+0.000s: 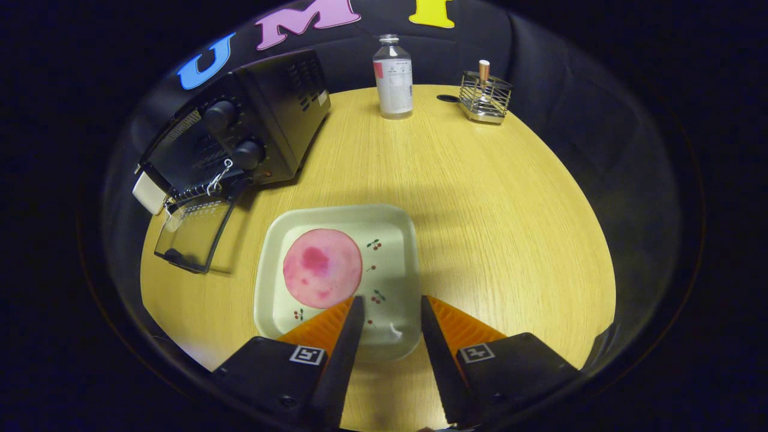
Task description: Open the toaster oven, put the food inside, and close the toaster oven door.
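Overhead, the gripper (391,306) hung tilted down toward the table (492,198), its two wedge-shaped fingers parted with a clear gap between them and nothing held. Ribbed pads lined the outer faces of the fingers, and each finger base carried a small square marker.

Just ahead of the fingertips and partly beneath them lay a square plate (393,240) with rounded corners, glossy and pale, printed with small cherry sprigs. On it, just ahead of the left fingertip and seeming to meet it, rested the food (322,267): a flat round slice, pink with darker red blotches, looking like a slice of cured meat.

Beyond the plate and off to the left of the fingers stood the toaster oven (264,114), a black metal box with vent slots on its side and two round knobs on the front. Its glass door (195,234) was dropped open, lying forward onto the table, with a pale block and a metal clip at the handle edge.

Far beyond the fingers stood a clear bottle (393,78) with a label, and to its right a small wire rack (485,96) holding an upright peg. The tabletop itself was yellow wood-grain laminate, smooth and round-edged.
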`<action>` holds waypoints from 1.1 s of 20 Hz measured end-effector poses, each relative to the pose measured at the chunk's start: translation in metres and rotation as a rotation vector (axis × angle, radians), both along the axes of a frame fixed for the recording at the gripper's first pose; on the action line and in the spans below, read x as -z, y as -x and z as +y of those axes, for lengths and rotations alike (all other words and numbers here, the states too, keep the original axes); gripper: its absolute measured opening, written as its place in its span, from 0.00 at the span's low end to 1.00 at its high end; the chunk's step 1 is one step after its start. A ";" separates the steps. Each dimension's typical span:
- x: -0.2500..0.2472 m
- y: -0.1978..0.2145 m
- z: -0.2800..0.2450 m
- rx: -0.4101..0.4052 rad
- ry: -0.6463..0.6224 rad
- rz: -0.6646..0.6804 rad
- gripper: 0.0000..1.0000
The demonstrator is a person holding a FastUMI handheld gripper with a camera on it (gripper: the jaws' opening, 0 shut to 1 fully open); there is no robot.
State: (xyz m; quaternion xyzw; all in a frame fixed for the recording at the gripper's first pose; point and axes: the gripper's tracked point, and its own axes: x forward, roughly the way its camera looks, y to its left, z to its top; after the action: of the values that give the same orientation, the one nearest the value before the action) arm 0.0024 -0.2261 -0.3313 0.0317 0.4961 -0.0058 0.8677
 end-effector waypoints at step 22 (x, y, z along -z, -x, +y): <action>-0.012 0.005 0.022 0.265 -0.469 0.038 0.06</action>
State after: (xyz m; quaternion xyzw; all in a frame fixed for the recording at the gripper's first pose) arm -0.0030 -0.2045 -0.3192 0.2962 0.4915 -0.0049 0.8190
